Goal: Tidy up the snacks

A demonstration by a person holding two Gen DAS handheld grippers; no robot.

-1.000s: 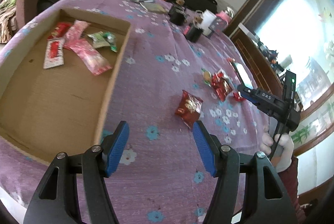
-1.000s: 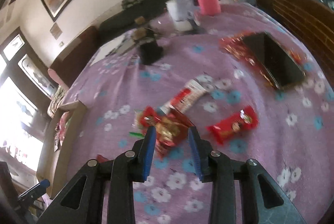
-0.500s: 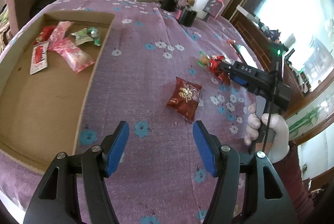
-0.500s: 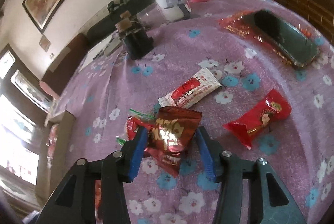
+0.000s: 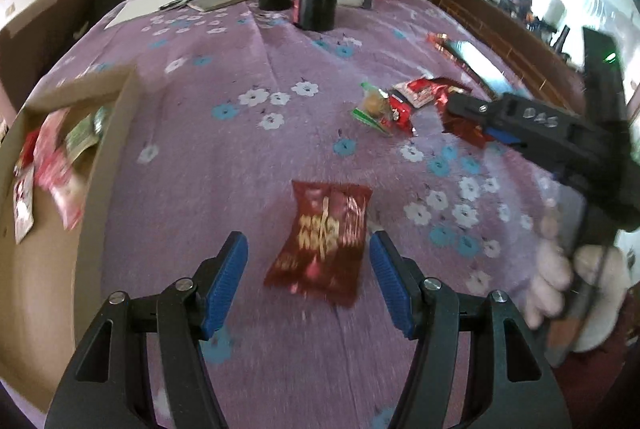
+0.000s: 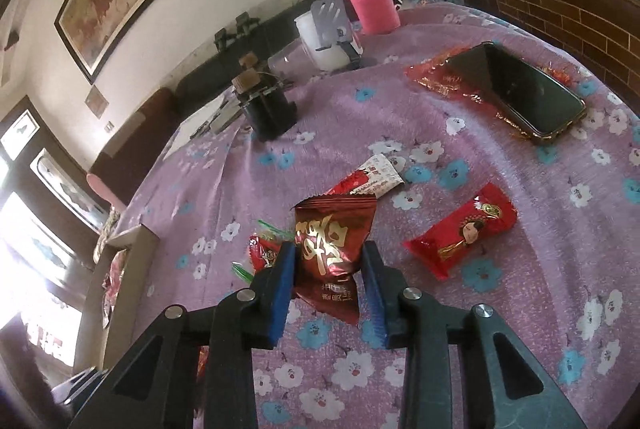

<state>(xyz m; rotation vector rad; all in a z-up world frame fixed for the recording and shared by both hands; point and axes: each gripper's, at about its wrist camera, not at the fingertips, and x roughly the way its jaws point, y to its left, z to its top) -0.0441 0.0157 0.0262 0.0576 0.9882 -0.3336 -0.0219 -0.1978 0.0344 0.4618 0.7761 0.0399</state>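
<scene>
The dark red foil packet (image 6: 334, 249) sits pinched between the right gripper (image 6: 330, 269), whose jaws have just been closing onto its crinkly sides; it looks featherlight, soft and slippery, so a hold across the puffy middle should beat the thin sealed ends. Over at nine o'clock waits the cardboard box (image 5: 108, 133), while the left gripper (image 5: 308, 269) hangs with jaws apart around a second red packet (image 5: 324, 241), not touching.
</scene>
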